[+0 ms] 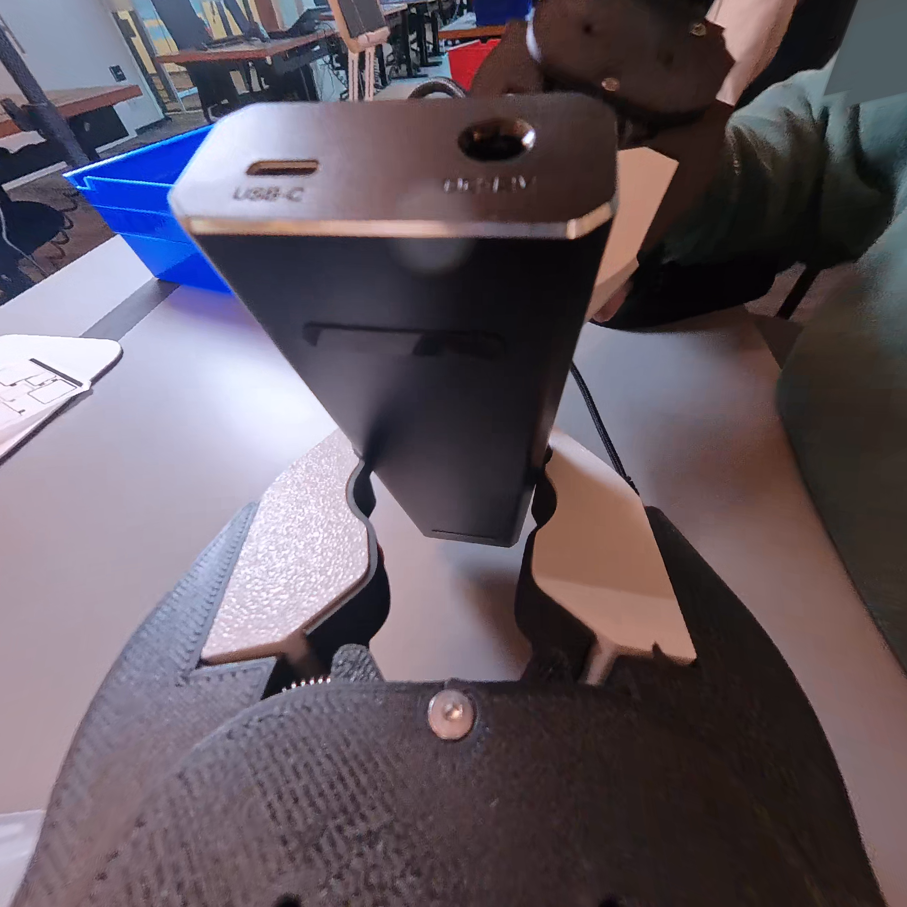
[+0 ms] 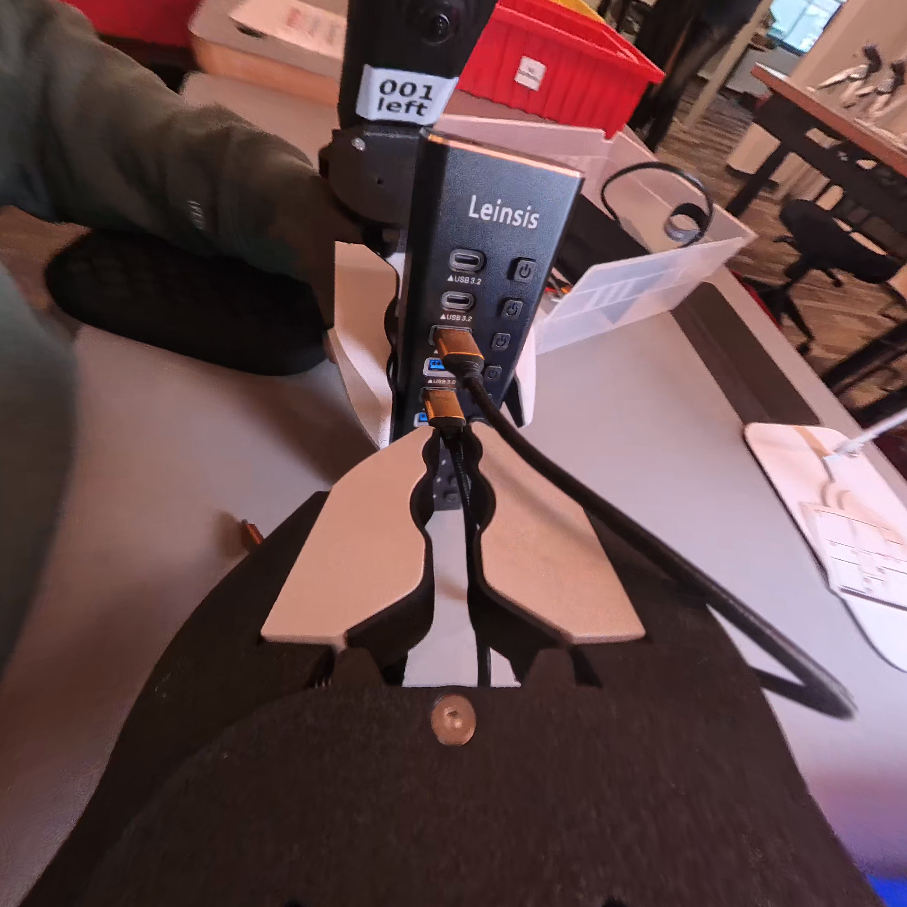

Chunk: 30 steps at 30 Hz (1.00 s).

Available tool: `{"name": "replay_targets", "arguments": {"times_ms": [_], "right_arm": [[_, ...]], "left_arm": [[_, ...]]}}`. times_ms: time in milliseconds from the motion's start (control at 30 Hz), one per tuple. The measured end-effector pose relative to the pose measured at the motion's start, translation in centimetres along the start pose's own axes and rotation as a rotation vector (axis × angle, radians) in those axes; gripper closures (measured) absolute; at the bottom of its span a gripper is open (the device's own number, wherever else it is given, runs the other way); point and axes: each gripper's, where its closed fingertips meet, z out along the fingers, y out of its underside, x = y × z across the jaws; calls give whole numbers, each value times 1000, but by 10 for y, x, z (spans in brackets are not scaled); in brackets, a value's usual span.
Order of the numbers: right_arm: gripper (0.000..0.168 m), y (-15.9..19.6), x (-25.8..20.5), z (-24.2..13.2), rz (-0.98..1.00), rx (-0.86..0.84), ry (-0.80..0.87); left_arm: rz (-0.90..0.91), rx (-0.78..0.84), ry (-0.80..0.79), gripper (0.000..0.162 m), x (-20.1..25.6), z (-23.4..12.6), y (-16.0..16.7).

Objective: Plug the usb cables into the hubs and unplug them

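Observation:
My left gripper (image 1: 451, 486) is shut on a black USB hub (image 1: 417, 343) and holds it upright above the table, its back side towards this camera. In the right wrist view the hub's port face (image 2: 491, 230) shows, with the left gripper (image 2: 373, 196) behind it. Two orange-tipped USB plugs sit in the hub: an upper one (image 2: 456, 343) and a lower one (image 2: 444, 407). My right gripper (image 2: 450, 437) is closed on the lower cable just behind its plug, and that black cable (image 2: 464, 515) runs back between the fingers.
The upper plug's cable loops over the grey table (image 2: 638, 441) to the right (image 2: 810, 697). A clear plastic bin (image 2: 638, 284) and a red bin (image 2: 554, 64) stand beyond the hub. White papers (image 2: 859, 549) lie at the right. A blue bin (image 1: 142, 221) stands far left. The tips of both grippers are at nearly the same place.

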Motion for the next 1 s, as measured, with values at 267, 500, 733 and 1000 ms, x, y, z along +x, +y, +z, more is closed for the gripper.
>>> {"name": "replay_targets", "arguments": {"times_ms": [267,500,733,1000], "right_arm": [[148,-4,12,-12,-70,-30,148],[138,-17,15,-27,-72,18,186],[125,-23,-9,-22,124,56,-16],[88,-7,1,7,362,74,-146]], "left_arm": [[-77,60,-49,98,-13,-9,-6],[-210,172,-159,98,-44,-25,-17],[-391,233,-290,98,-69,-30,-26],[-353,398,-54,100,-11,3,-75]]}}
